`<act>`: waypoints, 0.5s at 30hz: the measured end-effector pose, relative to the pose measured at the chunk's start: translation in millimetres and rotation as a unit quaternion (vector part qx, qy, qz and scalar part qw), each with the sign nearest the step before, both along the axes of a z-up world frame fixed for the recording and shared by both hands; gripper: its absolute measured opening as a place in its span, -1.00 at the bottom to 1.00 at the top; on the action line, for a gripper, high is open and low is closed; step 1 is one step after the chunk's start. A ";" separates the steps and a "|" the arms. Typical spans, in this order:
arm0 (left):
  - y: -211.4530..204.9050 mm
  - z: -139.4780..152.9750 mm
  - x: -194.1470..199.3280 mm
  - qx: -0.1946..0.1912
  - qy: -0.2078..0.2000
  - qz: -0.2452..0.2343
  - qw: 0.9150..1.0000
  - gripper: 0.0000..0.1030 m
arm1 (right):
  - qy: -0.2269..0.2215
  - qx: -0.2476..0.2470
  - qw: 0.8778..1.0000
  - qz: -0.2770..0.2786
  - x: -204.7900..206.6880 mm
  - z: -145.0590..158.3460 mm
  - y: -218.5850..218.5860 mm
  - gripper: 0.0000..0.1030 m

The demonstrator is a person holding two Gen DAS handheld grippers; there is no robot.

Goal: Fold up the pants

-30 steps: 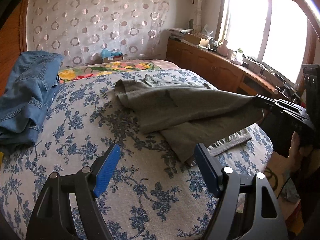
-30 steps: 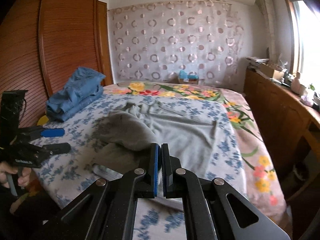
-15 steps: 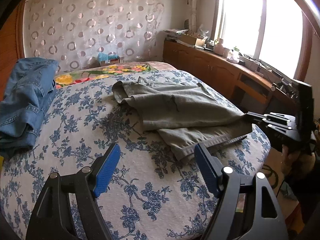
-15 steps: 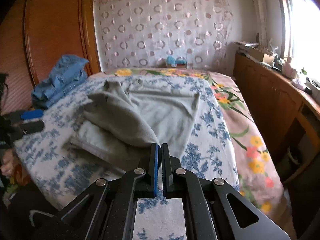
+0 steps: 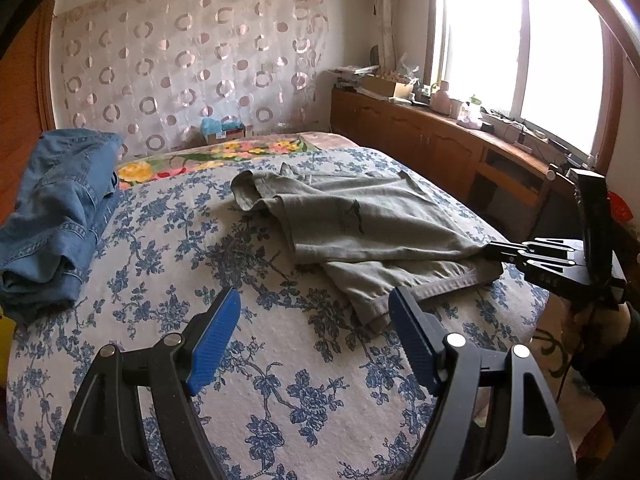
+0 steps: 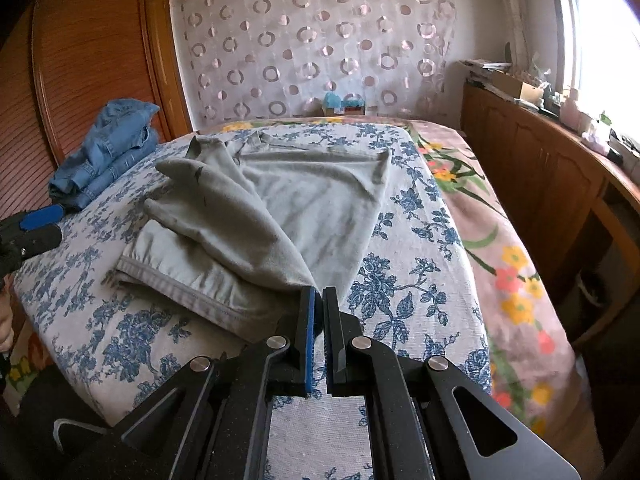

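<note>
Grey-green pants [image 5: 360,220] lie partly folded on a bed with a blue floral cover [image 5: 180,240]. My right gripper [image 6: 318,292] is shut on a corner of the top layer of the pants [image 6: 304,200], low at the bed's near edge. In the left wrist view the right gripper [image 5: 490,250] pinches that corner at the right. My left gripper [image 5: 314,300] is open over the cover, its right finger just short of the hem, with nothing between the fingers. In the right wrist view the left gripper [image 6: 52,224] shows at the far left edge.
Folded blue jeans [image 5: 60,208] are stacked at the bed's left side, against a wooden wardrobe [image 6: 92,64]. A long wooden cabinet [image 5: 440,144] with clutter runs under the window on the right. A small box [image 5: 222,130] sits at the head of the bed.
The right gripper has lowered the held pants corner from stretched in the air down onto the lower layer near the bed's edge. The left gripper has stayed open in place.
</note>
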State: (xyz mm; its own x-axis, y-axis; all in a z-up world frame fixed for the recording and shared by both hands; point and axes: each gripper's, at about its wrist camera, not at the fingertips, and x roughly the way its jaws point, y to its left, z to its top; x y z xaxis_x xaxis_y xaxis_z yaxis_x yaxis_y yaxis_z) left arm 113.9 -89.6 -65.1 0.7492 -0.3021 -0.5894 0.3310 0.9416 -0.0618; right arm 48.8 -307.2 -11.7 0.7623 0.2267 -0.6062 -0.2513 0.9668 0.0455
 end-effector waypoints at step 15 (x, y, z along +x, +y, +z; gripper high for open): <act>15.0 22.5 -3.0 -0.002 -0.018 0.013 1.000 0.50 | -0.040 0.023 0.998 0.039 -23.6 19.0 15.8 -0.31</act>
